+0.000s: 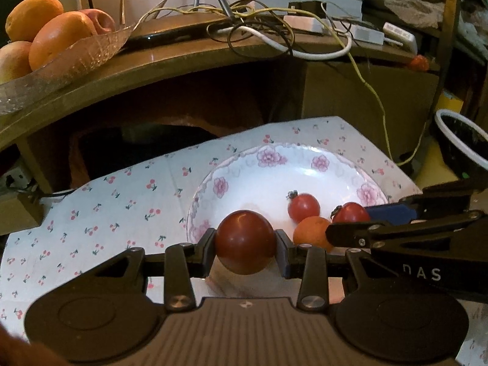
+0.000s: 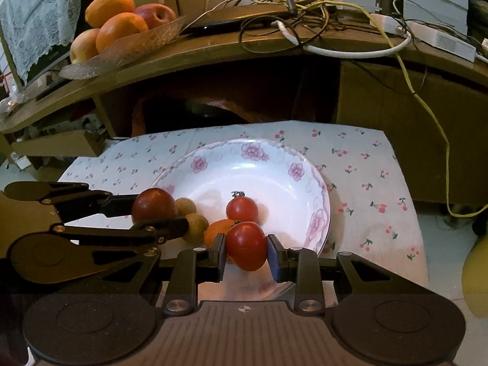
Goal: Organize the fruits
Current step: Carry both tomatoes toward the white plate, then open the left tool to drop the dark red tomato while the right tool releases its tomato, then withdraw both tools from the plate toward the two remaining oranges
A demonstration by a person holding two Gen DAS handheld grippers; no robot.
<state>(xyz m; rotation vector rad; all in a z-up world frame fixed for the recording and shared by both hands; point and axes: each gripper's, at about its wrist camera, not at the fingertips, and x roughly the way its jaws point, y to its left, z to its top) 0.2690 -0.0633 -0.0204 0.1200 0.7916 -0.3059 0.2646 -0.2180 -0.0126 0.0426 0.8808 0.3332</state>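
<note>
My left gripper (image 1: 245, 242) is shut on a dark red plum (image 1: 245, 241), held above the near left rim of a white floral plate (image 1: 262, 180). My right gripper (image 2: 246, 247) is shut on a red cherry tomato (image 2: 246, 244) over the plate's (image 2: 274, 167) near side. The right gripper also shows in the left wrist view (image 1: 350, 222), around its tomato (image 1: 350, 212). On the plate lie another cherry tomato (image 2: 242, 209) and a small orange fruit (image 2: 216, 230). Two brown longans (image 2: 195, 225) lie at the plate's left edge. The left gripper with the plum (image 2: 154, 204) shows at the left.
The plate rests on a cherry-print cloth (image 2: 366, 177). A wooden shelf (image 2: 213, 52) behind carries a glass bowl of oranges and apples (image 2: 128, 30) and tangled cables (image 2: 320, 21). A dark white-rimmed bowl (image 1: 460, 140) stands at the right.
</note>
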